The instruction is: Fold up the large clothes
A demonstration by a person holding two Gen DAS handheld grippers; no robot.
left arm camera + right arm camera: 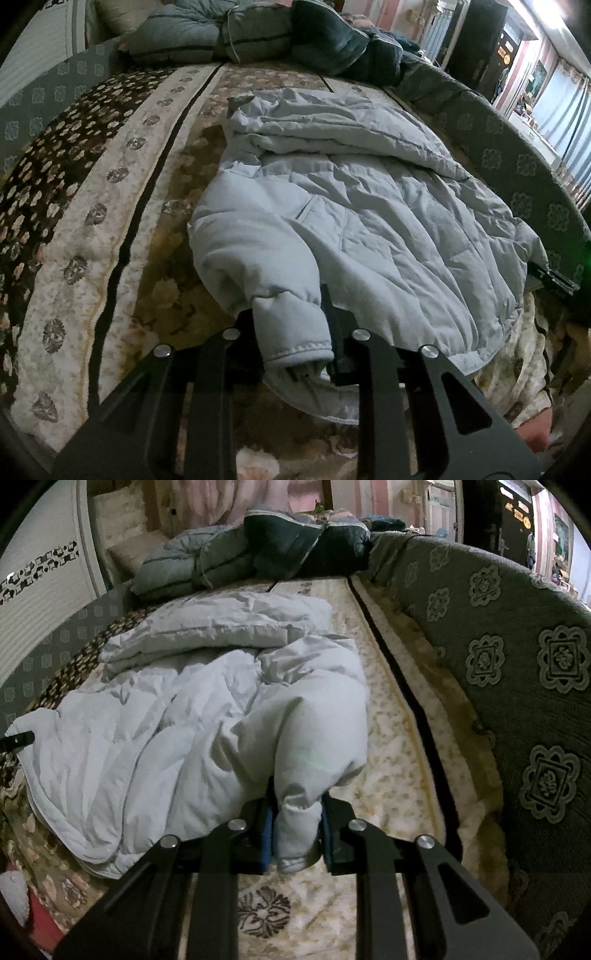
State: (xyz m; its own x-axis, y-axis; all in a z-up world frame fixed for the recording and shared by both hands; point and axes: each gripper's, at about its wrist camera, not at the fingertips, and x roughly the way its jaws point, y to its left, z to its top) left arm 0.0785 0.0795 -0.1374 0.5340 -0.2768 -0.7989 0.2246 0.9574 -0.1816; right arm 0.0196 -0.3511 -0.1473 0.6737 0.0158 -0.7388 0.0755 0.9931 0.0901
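- A pale grey padded jacket [362,206] lies crumpled on a floral bedspread [110,229]; in the left wrist view its long axis runs from about 11 o'clock at the far end down toward 5 o'clock at the near hem.
- In the right wrist view the same jacket [177,709] fills the left and centre, its bulk stretching from 12 o'clock down to 8 o'clock, with the hem edge nearest the camera at the lower left.
- One sleeve [258,266] bends down toward 6 o'clock in the left wrist view, its cuff [295,350] hanging between the fingers.
- The left gripper [295,343] is clenched on that cuff (jaws narrow, black fingers pressed against both sides of the fabric).
- The other sleeve [317,731] drops toward 6 o'clock in the right wrist view and ends in a cuff [295,834] pointing at the camera.
- The right gripper [297,830] grips this cuff, a blue pad [266,834] at the left of it, a dark finger at the right; the opening is narrow.
- Dark grey-green pillows [258,33] are piled at 12 o'clock beyond the jacket, well apart from both grippers.
- A patterned green quilted wall [517,664] curves along the bed from 1 to 4 o'clock in the right wrist view.
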